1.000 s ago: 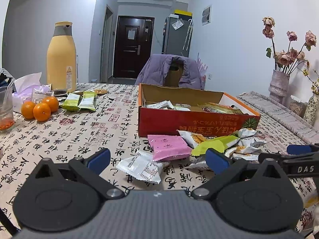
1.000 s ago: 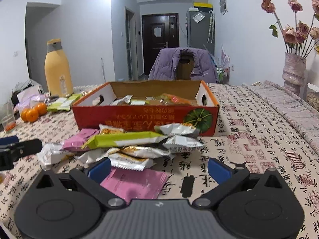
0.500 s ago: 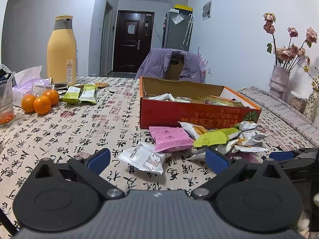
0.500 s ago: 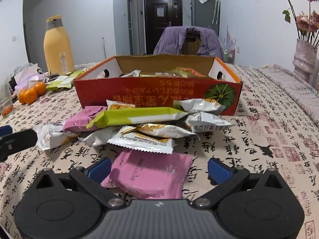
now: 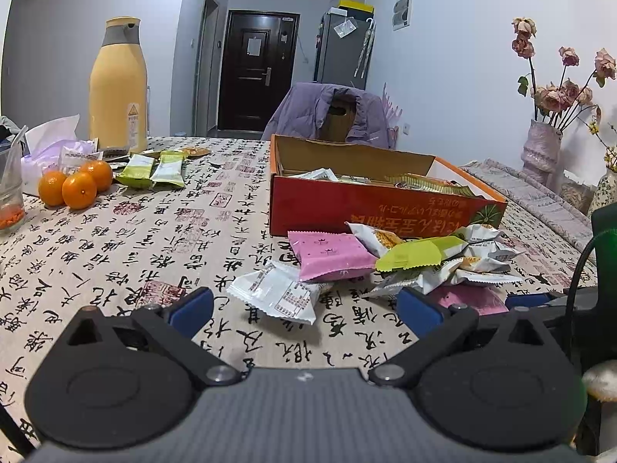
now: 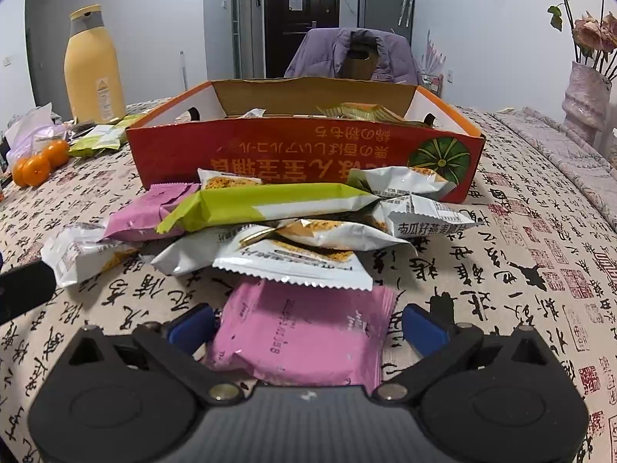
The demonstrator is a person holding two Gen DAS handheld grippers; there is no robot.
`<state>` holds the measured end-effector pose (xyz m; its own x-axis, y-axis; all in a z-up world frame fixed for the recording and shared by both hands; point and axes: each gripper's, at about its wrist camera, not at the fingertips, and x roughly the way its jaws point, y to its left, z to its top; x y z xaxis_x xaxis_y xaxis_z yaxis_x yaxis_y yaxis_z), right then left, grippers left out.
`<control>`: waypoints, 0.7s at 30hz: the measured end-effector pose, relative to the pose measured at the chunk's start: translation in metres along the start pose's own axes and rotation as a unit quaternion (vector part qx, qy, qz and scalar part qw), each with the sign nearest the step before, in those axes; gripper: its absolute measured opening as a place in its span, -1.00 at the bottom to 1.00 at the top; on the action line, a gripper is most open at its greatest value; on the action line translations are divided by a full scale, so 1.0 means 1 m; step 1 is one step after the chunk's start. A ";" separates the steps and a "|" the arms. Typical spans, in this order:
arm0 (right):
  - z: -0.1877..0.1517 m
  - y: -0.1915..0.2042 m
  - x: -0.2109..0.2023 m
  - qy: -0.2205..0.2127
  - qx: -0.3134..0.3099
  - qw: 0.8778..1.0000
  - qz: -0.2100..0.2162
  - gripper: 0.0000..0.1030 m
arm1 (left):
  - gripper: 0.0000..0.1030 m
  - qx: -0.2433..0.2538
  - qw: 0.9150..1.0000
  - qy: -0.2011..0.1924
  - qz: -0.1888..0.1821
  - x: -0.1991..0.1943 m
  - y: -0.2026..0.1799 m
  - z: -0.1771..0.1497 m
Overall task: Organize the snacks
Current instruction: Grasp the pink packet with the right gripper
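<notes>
An open red cardboard box [image 5: 370, 208] [image 6: 304, 154] holds several snack packets. In front of it lies a heap of loose packets: a long green bar [image 6: 270, 204], white packets [image 6: 300, 258], a pink packet [image 5: 331, 254]. My right gripper [image 6: 308, 328] stands open low over the table, with a flat pink packet [image 6: 304, 332] lying between its blue fingers, untouched by the right one. My left gripper [image 5: 304, 308] is open and holds nothing, just short of a white packet [image 5: 277, 293]. The right gripper's fingertip [image 5: 528, 301] shows at the left wrist view's right edge.
Three oranges [image 5: 73, 185], a tall yellow bottle [image 5: 117, 88], two green packets [image 5: 154, 169] and a tissue bag sit at the far left. A flower vase [image 5: 541, 150] stands at the right. A chair with a purple jacket [image 5: 327, 112] is behind the box.
My right gripper has moved forward and down, so the flat pink packet now lies between its open fingers. The left gripper has crept slightly closer to the white packet.
</notes>
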<state>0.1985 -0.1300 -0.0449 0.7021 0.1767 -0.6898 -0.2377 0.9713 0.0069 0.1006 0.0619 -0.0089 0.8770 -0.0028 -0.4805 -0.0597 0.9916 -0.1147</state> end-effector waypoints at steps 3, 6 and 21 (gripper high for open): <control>0.001 -0.001 0.001 0.002 -0.002 1.000 0.003 1.00 | 1.00 -0.001 1.000 0.002 0.001 0.000 -0.001 -0.001; 0.001 -0.003 0.000 0.002 -0.001 1.000 0.009 1.00 | 1.00 -0.001 1.000 0.002 0.003 -0.002 0.000 -0.001; -0.014 -0.025 -0.032 -0.040 -0.005 0.998 0.040 0.36 | 1.00 0.004 1.000 0.006 0.012 -0.005 -0.002 0.000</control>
<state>0.1731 -0.1625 -0.0332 0.7316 0.2662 -0.6276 -0.3022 0.9519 0.0515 0.0965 0.0600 -0.0068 0.8698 0.0205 -0.4929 -0.0776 0.9924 -0.0958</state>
